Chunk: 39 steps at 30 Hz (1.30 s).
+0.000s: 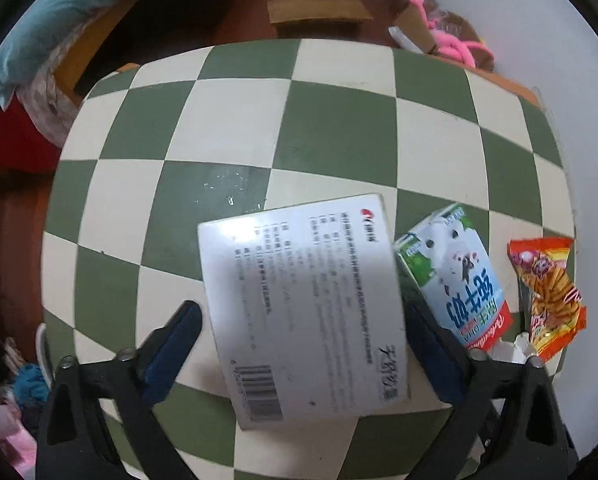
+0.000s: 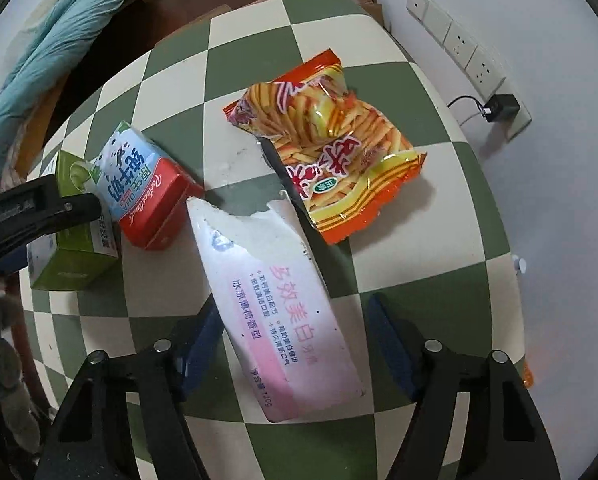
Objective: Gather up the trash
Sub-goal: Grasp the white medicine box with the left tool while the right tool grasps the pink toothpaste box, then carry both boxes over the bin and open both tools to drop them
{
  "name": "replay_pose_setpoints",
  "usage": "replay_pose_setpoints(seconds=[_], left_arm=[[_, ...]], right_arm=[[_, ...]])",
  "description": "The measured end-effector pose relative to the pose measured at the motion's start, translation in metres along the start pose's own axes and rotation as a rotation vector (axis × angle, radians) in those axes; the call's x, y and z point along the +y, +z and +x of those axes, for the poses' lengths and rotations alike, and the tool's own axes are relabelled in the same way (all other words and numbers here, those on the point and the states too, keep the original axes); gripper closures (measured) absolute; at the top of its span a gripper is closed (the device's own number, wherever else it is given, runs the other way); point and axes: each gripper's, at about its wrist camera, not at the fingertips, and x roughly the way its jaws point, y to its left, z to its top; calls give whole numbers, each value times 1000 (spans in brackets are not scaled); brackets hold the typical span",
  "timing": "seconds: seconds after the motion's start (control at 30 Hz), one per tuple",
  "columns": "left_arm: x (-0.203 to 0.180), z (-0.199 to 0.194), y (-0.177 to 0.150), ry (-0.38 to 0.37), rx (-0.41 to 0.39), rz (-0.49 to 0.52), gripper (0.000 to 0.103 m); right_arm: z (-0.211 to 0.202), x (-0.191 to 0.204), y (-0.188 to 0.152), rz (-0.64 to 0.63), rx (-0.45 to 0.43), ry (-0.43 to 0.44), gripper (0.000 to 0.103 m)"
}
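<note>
In the left wrist view a white printed box (image 1: 307, 304) lies between my left gripper's (image 1: 303, 356) open blue-padded fingers; I cannot tell if a pad touches it. A milk carton (image 1: 455, 276) and an orange snack bag (image 1: 547, 296) lie to its right. In the right wrist view my right gripper (image 2: 295, 352) is open around a torn white-pink toothpaste box (image 2: 275, 300), apart from it. The snack bag (image 2: 331, 148) lies beyond, the milk carton (image 2: 147, 184) at left. The left gripper (image 2: 31, 208) shows there over a green box (image 2: 75, 252).
All lies on a green-and-cream checkered table (image 1: 339, 120). Its right edge meets a white wall with sockets (image 2: 459, 40) and a plugged charger (image 2: 499, 108). Blue bedding (image 2: 59, 52) and clutter lie beyond the left edge; a cardboard box with pink rope (image 1: 451, 40) stands behind.
</note>
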Motion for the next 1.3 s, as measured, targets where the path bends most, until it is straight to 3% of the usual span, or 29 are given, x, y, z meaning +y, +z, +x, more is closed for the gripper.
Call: replay_pose_setpoints(seconds=[0.03,0.07,0.13,0.43,0.7,1.03,1.3], left_arm=[[3,-2,-2,-21,-12,-13,32],[6,-4,-4,-31,-27,-22,32],[7,-14,-13,-21,-85,-1,33],[37,-71,-69,12,-264,72,34],[99,-143,-121,37,-427,83,34],[246,-216,-191,87,-530,-76,34],[355,-225,-234,167,-527,-230,34]], right_arm=[[0,1,-1,-5,-2,-4,32],[-1,1,-1,-9,-6,-7,33],[-2,1,-2,-15,-16,8,45],[-27,3,-28,-40,-81,39,46],[-90,40,-68,-84,-165,173,46],[-161,171,-133,-267,-216,368,47],[-160,306,-197,-450,-150,480,47]])
